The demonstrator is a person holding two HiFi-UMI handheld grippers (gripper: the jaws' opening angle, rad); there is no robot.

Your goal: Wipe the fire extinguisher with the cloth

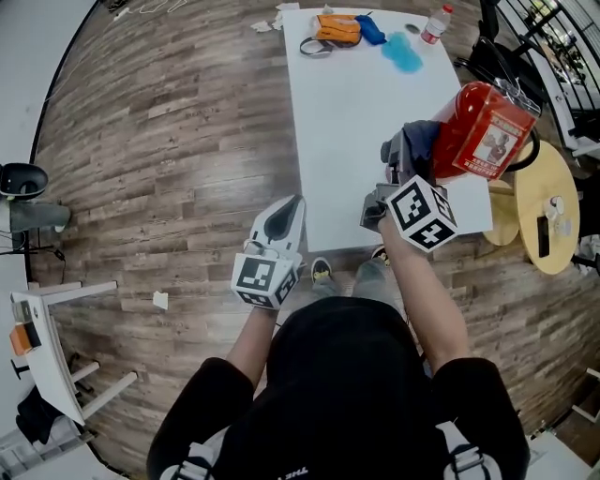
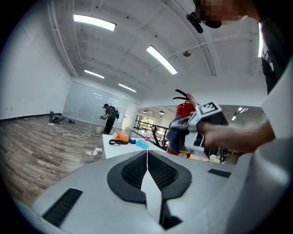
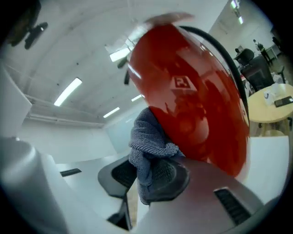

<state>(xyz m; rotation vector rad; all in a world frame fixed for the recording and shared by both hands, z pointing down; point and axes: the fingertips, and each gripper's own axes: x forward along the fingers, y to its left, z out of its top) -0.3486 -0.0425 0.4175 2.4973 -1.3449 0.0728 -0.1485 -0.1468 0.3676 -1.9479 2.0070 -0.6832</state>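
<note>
Extinguisher, red, stands at the right edge of the white table, close to its near right corner, at about two o'clock from the person holding the tongs. A label on its body shows to the head view, and a black hose curves down its side. The cloth, grey-blue and bunched, is pinched in the right gripper, whose jaws are closed onto its lower folds. The loose top of the cloth lies against the red body, on the extinguisher's nine o'clock side. The right arm reaches over the table's near edge.

The left gripper hangs at about eleven o'clock from the person, over the wood floor just beside the table's near left corner. Its jaws are pressed together with nothing between them, and it is well apart from the extinguisher.

At the table's far end, twelve o'clock, lie an orange bundle, a blue patch and a bottle. A round yellow table sits at three o'clock, just beside the white one and behind the extinguisher, with a dark flat thing on it. In the left gripper view, another person stands far off across the room.
</note>
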